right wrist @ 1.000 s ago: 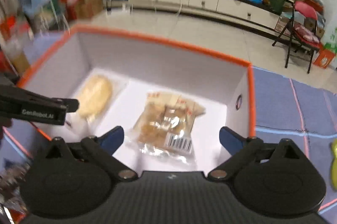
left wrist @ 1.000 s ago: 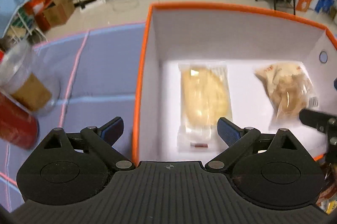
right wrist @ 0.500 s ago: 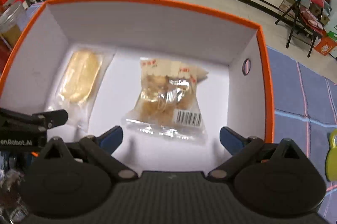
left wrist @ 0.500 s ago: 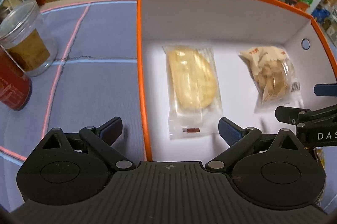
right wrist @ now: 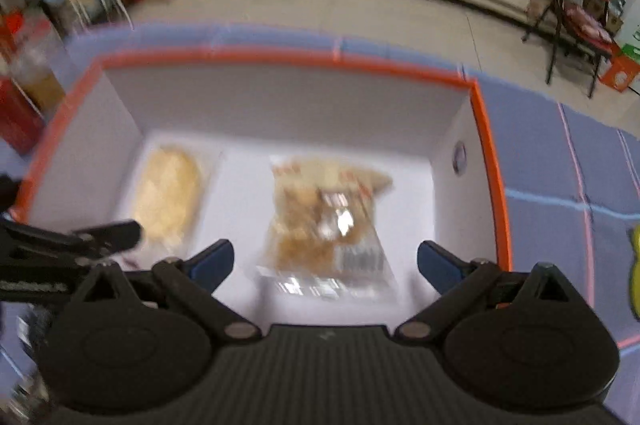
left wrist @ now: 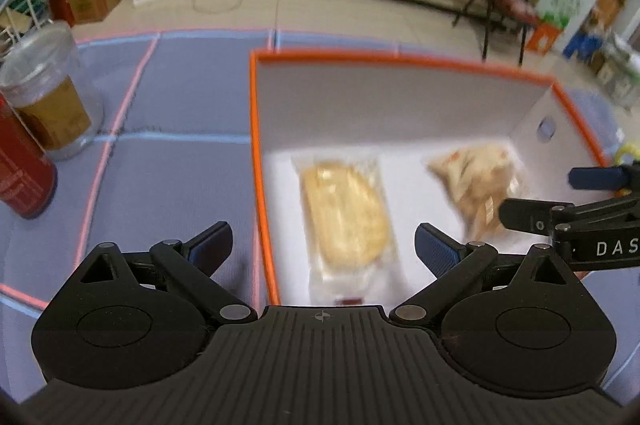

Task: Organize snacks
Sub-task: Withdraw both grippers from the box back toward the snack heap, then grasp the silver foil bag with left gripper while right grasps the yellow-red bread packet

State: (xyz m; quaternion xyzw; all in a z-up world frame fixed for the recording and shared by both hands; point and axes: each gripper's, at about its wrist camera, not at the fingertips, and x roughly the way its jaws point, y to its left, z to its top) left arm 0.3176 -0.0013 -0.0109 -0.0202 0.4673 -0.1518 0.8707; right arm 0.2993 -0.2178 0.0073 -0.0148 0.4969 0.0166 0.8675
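An orange-rimmed white box [left wrist: 256, 129] [right wrist: 486, 153] sits on the purple mat. Inside lie two clear snack packs: a flat yellow pastry [left wrist: 346, 213] [right wrist: 170, 193] on the left and a bag of brown pieces with a barcode [left wrist: 478, 181] [right wrist: 324, 221] on the right. My left gripper [left wrist: 323, 249] is open and empty, straddling the box's left wall near its front. Open as well and holding nothing, my right gripper [right wrist: 325, 263] hangs over the front of the brown bag. Its fingers [left wrist: 532, 215] enter the left wrist view from the right.
A clear jar [left wrist: 52, 105] with brown contents and a red can [left wrist: 22, 177] stand on the mat left of the box. A yellow object [right wrist: 634, 273] lies on the mat to the right. Beyond are the floor, cabinets and a folding chair [right wrist: 576, 9].
Both grippers have drawn back and tilted up from the box, so more of the room shows. The two packs have not moved. Both stay open.
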